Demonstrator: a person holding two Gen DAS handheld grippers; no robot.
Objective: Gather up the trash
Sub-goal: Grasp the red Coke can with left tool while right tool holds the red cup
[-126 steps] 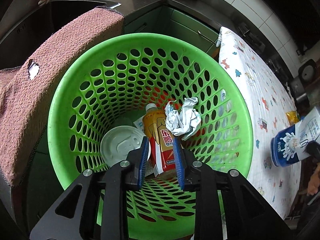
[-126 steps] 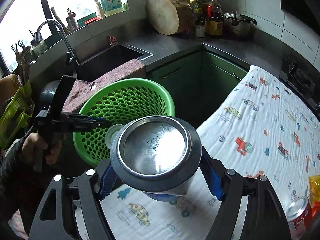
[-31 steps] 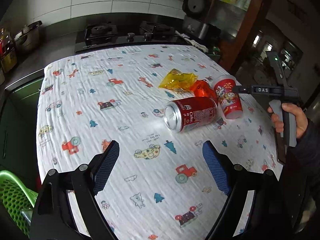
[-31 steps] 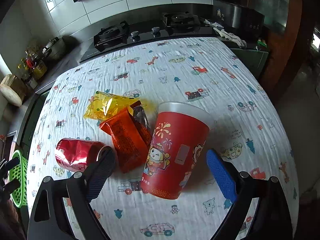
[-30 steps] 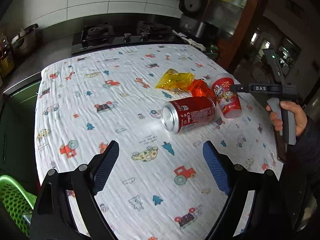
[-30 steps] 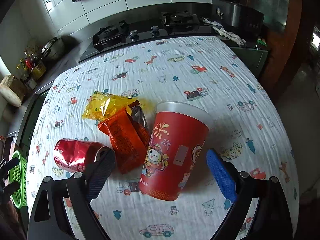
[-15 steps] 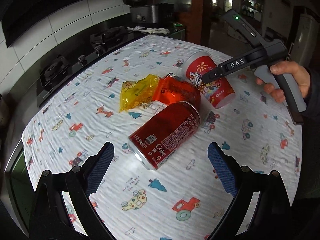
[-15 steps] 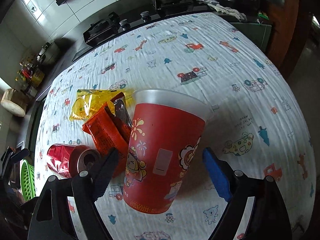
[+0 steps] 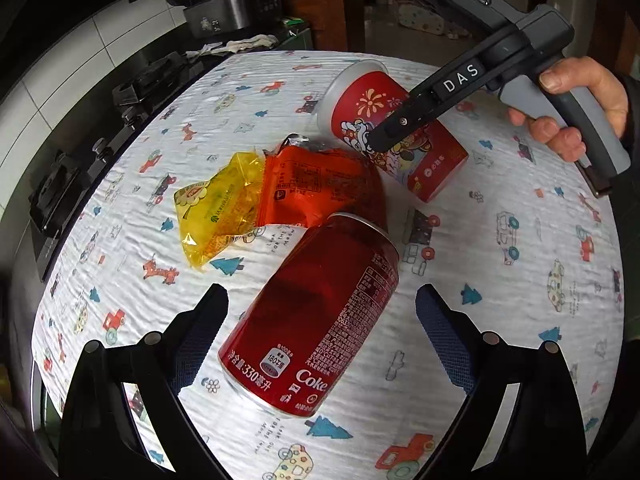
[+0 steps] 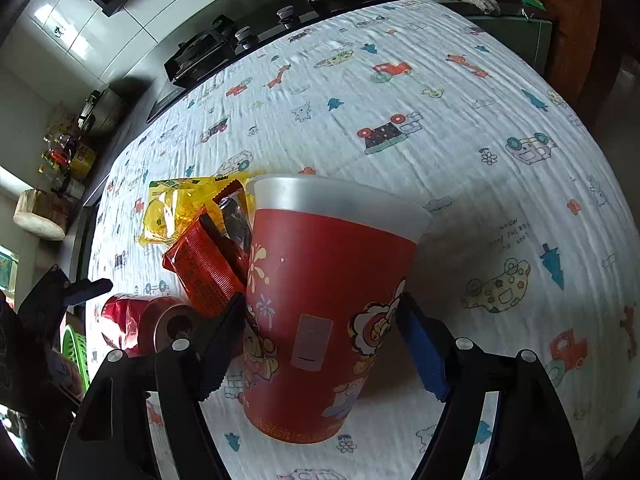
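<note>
A red Coke can (image 9: 316, 312) lies on its side on the printed tablecloth (image 9: 520, 280). My left gripper (image 9: 320, 304) is open, with its fingers on either side of the can and apart from it. A red paper cup (image 10: 324, 308) with a frosted lid stands upright. My right gripper (image 10: 322, 316) has closed in around the cup's lower half, its fingers at the cup's sides. The cup also shows in the left wrist view (image 9: 396, 136). An orange wrapper (image 9: 316, 188) and a yellow wrapper (image 9: 218, 208) lie between the can and the cup.
A gas hob (image 10: 224, 44) borders the table's far side. A green basket (image 10: 74, 350) shows at the left edge below the table. Jars and a wooden block (image 10: 40, 216) stand on the counter at the left. A rice cooker (image 9: 224, 4) stands behind the table.
My left gripper has moved in over the can, which now lies between its fingers. My right gripper has moved in and narrowed around the red cup.
</note>
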